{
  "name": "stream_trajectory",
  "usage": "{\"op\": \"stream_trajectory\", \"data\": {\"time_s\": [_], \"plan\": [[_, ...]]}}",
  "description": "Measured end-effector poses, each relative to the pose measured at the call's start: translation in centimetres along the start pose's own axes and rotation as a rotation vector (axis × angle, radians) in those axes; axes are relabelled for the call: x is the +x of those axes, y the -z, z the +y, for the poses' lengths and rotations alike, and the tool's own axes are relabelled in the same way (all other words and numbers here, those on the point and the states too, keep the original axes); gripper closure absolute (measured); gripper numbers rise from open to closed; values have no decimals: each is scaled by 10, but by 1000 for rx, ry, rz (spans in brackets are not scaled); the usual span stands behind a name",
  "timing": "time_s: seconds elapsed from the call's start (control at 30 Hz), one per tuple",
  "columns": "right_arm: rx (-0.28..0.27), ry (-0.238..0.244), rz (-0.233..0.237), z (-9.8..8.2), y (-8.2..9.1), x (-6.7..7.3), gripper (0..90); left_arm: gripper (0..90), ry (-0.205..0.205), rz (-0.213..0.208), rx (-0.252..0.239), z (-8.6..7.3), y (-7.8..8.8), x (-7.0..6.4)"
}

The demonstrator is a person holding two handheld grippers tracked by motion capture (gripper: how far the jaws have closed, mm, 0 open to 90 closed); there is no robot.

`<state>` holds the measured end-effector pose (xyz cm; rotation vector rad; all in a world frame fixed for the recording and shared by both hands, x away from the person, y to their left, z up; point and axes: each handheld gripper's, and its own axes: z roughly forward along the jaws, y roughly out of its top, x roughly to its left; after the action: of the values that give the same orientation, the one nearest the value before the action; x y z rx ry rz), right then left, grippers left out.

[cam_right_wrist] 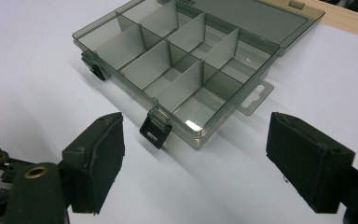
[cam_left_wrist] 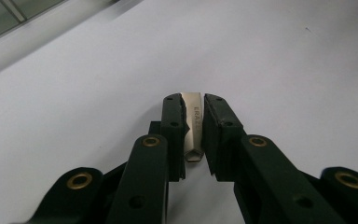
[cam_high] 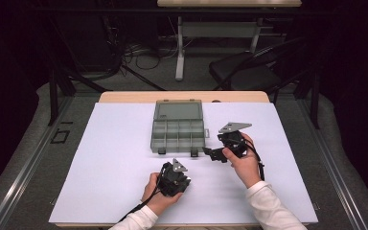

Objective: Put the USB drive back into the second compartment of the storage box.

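Observation:
A small beige eraser (cam_left_wrist: 195, 126) with faint lettering sits between the black jaws of my left gripper (cam_left_wrist: 192, 100), whose pads press on both of its sides just above the white sheet. Seen from above, the left gripper (cam_high: 174, 181) is near the table's front, held in a hand. A smoky grey divided organiser box (cam_high: 178, 132) lies open at the middle of the sheet, its lid folded back. My right gripper (cam_high: 215, 154) rests at the box's right front corner. In its own view the right gripper (cam_right_wrist: 193, 135) stands open, facing the empty compartments of the box (cam_right_wrist: 121, 46).
A white sheet (cam_high: 115, 158) covers most of the wooden table. The box's black latches (cam_right_wrist: 154, 129) hang at its near edge, and a hang tab (cam_right_wrist: 254, 98) sticks out on one side. A chair (cam_high: 249, 72) and another table's legs stand beyond.

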<state>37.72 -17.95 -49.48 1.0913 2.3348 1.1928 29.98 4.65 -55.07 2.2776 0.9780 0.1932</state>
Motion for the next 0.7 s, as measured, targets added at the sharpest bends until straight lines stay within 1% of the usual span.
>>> {"op": "stream_trajectory", "data": {"time_s": [0.5, 0.6, 0.7], "plan": [[-3, -5, -1, 0, 1, -1, 191, 786, 12, -10, 3, 1, 2, 3], [-2, -3, -2, 0, 1, -1, 191, 786, 16, -20, 0, 2, 4, 5], [0, -3, -3, 0, 1, -1, 191, 786, 20, -17, -7, 3, 5, 7]]}}
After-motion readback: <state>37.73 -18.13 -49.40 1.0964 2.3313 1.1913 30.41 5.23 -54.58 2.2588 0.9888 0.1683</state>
